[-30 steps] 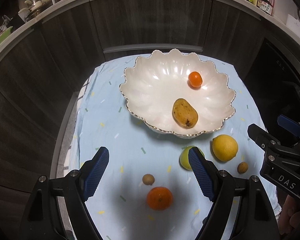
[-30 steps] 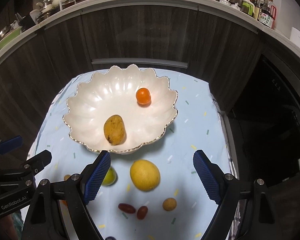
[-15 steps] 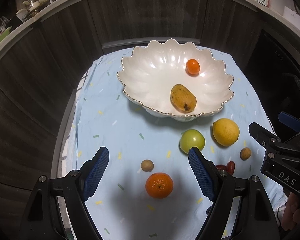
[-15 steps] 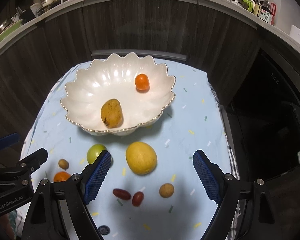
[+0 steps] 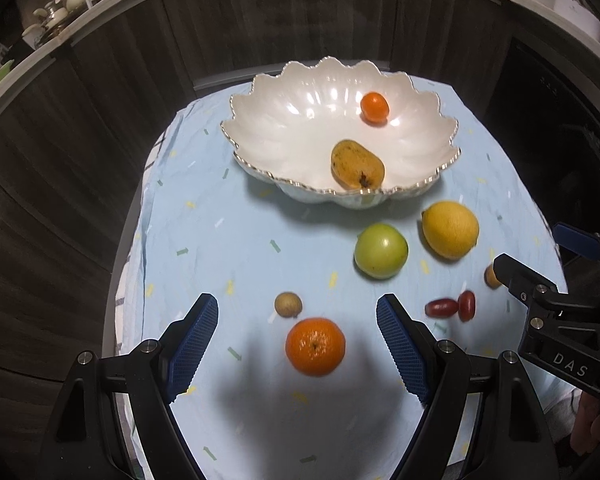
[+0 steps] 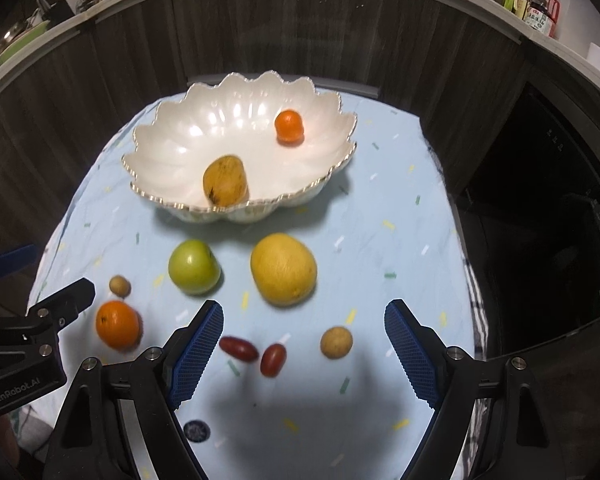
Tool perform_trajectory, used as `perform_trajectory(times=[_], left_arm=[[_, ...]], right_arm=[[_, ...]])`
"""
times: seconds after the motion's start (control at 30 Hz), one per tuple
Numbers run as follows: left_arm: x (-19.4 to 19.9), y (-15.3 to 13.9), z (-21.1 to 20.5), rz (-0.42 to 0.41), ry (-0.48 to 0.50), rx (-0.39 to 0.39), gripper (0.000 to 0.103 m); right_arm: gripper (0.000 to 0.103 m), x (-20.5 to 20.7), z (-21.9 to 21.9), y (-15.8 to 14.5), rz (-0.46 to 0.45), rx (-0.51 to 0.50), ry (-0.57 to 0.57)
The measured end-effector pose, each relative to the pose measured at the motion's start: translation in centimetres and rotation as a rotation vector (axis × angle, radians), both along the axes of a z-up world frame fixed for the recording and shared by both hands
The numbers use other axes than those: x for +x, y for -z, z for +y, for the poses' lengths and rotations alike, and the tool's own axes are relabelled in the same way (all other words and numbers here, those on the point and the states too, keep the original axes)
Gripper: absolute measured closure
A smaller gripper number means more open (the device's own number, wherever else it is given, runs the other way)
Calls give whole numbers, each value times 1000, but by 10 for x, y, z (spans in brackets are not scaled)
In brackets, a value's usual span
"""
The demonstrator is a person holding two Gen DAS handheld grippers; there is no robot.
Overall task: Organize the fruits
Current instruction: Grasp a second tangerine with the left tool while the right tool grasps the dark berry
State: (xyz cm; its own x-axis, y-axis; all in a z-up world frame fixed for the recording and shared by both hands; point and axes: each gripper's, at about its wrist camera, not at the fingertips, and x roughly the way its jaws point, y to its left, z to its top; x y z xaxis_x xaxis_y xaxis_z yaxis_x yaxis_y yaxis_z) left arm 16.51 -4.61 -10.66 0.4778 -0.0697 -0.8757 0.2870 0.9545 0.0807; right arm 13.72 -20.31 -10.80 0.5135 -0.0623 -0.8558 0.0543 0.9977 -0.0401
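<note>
A white scalloped bowl [image 5: 300,128] [image 6: 172,140] on the blue cloth holds a mango [image 5: 357,164] [image 6: 225,180] and a small orange [image 5: 374,107] [image 6: 288,126]. In front of it lie a green apple [image 5: 381,251] [image 6: 194,267], a yellow lemon [image 5: 450,229] [image 6: 283,269], an orange [image 5: 315,346] [image 6: 117,324], two longans [image 5: 288,304] [image 6: 336,342] and two red grape tomatoes [image 6: 256,354]. My left gripper [image 5: 298,338] is open, with the orange between its fingers. My right gripper [image 6: 304,346] is open above the tomatoes.
The blue cloth-covered table [image 5: 204,240] ends close on the left and right. Dark cabinet fronts [image 5: 300,32] stand behind it, a counter with bottles [image 6: 532,4] above. A dark blueberry [image 6: 196,430] lies near the front edge.
Both grippers have pulled back and down from the bowl toward the near fruits. More loose fruit has come into view; nothing was grasped.
</note>
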Motion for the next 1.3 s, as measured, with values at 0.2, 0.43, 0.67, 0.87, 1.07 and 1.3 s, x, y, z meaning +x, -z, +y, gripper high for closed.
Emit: perform_trajectory(times=[0.2,0.43,0.67,0.87,1.07,1.3], left_arm=[[-7,11,3,15,24,18,22],[-11,27,10,59,73,32,23],[-9,43,18,119,107,14,23],[-6,53,22,152,149,-3,24],[2,60,23,167,159,-14,29],[8,67,20,191,165,-38,35]], right_arm=[[22,-12,8,14,52,29,-21],[22,-22,24,26,109,48,-59],[27,-28,44,35,166,45,-102],[32,-34,57,45,225,53,-138],[39,-36,67,57,284,56,-154],[51,-33,70,69,336,64,-164]])
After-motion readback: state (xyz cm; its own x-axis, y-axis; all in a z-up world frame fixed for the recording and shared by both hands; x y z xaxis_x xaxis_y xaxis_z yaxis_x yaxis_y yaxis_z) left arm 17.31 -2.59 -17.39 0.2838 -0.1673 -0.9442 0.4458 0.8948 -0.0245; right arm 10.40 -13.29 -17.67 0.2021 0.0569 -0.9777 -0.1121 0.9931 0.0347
